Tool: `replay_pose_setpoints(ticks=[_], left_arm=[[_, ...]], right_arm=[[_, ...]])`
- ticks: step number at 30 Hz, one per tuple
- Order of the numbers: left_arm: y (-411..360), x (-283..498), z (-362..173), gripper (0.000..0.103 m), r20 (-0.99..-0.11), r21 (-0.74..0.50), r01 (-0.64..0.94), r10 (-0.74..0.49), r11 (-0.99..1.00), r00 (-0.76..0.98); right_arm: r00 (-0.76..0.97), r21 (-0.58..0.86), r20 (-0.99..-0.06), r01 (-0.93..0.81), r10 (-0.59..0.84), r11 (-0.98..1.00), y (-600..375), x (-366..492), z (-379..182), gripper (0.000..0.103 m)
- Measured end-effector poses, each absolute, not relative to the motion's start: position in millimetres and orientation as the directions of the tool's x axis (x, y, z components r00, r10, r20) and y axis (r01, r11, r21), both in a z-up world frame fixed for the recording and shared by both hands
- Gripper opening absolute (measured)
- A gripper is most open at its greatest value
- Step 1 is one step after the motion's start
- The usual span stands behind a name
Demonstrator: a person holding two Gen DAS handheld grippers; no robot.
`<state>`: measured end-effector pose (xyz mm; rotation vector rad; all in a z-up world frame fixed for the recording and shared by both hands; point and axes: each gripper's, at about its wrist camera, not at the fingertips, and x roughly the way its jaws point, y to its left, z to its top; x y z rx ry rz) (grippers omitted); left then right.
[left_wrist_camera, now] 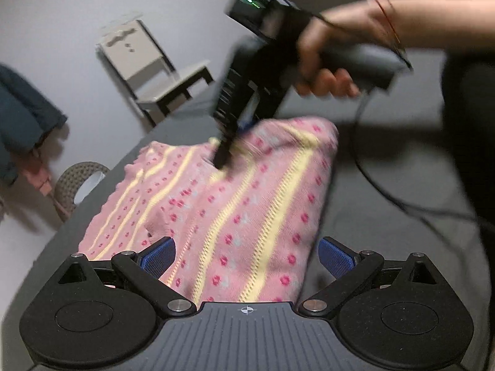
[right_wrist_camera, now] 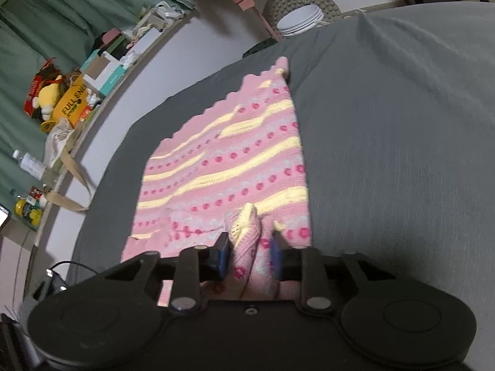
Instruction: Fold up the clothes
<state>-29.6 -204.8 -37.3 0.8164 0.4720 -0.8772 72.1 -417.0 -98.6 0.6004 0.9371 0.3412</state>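
Observation:
A pink knitted garment (left_wrist_camera: 235,204) with yellow stripes and red dots lies on the grey bed cover (left_wrist_camera: 386,232). My left gripper (left_wrist_camera: 247,256) stands open, its blue pads (left_wrist_camera: 157,255) on either side of the near fold, which lies between them. In the left wrist view the right gripper (left_wrist_camera: 223,157), held by a hand (left_wrist_camera: 321,74), dips into the far part of the garment, blurred. In the right wrist view my right gripper (right_wrist_camera: 251,256) is shut on a bunched fold of the garment (right_wrist_camera: 222,160), and the rest spreads flat ahead.
A small grey chair (left_wrist_camera: 154,68) stands by the wall, a woven stool (left_wrist_camera: 77,185) near the bed's left edge. A black cable (left_wrist_camera: 380,185) trails over the cover. A stool with white plates (right_wrist_camera: 301,15) and a cluttered shelf (right_wrist_camera: 77,92) lie beyond the bed.

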Motion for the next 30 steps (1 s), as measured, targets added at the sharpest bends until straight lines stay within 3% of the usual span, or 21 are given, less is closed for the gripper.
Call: replay_pose_setpoints(ticks=[2,5,10,12,16,20,24,26,30], left_arm=[[-209.0,-39.5,-39.6,0.099,-0.67,0.486,0.812,-0.458,0.323,0.583],[-210.5,-56.6,-41.7,0.099,-0.658,0.605,0.765,-0.403,0.22,0.636],[-214.4,-81.2,-60.6,0.099,-0.623,0.754,0.657,-0.347,-0.025,0.701],[-217.4,-90.6,-68.3,0.099,-0.626,0.765,0.637,-0.343,-0.096,0.7],[-227.5,-97.7,-75.5,0.099,-0.624,0.765,0.637,-0.356,-0.095,0.696],[-233.1,-93.5,-77.4,0.099,-0.609,0.77,0.636,-0.36,-0.054,0.707],[-235.8,-93.1,-79.3,0.099,-0.601,0.776,0.63,-0.352,-0.04,0.717],[-235.6,-93.3,-78.7,0.099,-0.605,0.77,0.637,-0.352,-0.032,0.714],[-234.4,-92.7,-75.9,0.098,-0.62,0.753,0.658,-0.343,-0.007,0.705]], right_arm=[[0.576,0.594,-0.643,-0.043,0.506,0.804,-414.8,65.8,-84.4,0.057],[0.653,0.395,-0.641,-0.17,0.403,0.903,-397.0,44.3,-50.5,0.07],[0.729,0.039,-0.605,-0.374,0.319,0.927,-351.9,15.7,-25.8,0.079],[0.711,-0.008,-0.609,-0.448,0.351,0.894,-337.8,11.9,-26.6,0.079],[0.618,-0.115,-0.664,-0.639,0.42,0.76,-311.7,-4.3,-32.5,0.083],[0.636,-0.42,-0.679,-0.746,0.367,0.516,-275.5,-46.8,-45.0,0.088],[0.627,-0.489,-0.687,-0.773,0.367,0.404,-258.7,-66.2,-58.5,0.09],[0.624,-0.521,-0.691,-0.78,0.366,0.347,-250.3,-75.6,-65.3,0.103],[0.661,-0.607,-0.673,-0.75,0.332,0.261,-234.5,-83.6,-79.8,0.103]])
